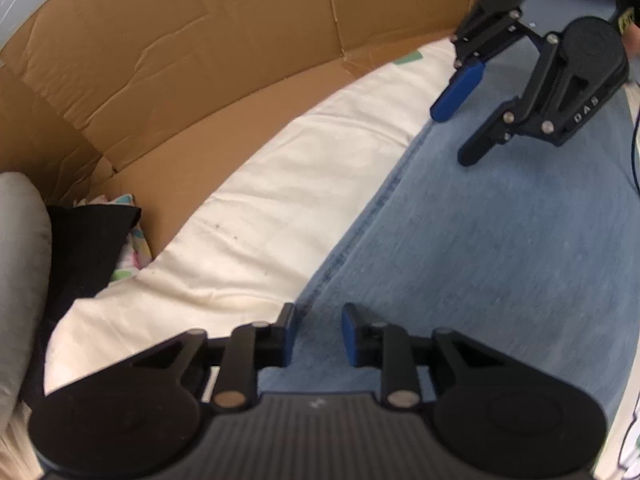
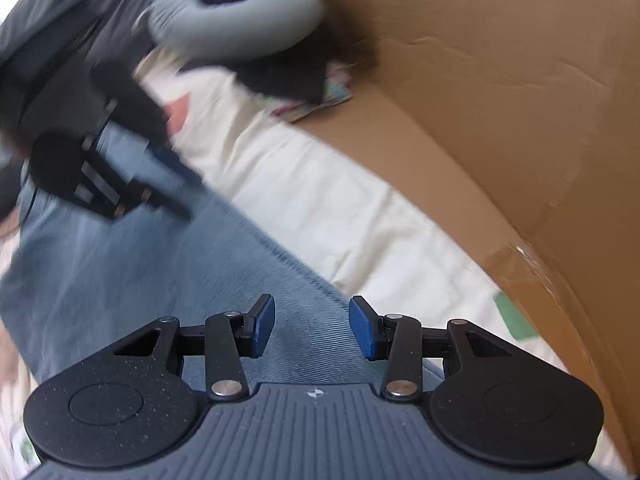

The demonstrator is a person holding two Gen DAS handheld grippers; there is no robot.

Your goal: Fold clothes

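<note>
Wrist views face each other (close) over jeans (image 1: 460,248).

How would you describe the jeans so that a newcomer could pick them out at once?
Start at the tall cardboard wall; a cream sheet lies along its foot. The jeans lie flat on that sheet below both open grippers, the only blue denim there, with a stitched seam along the edge.
</note>
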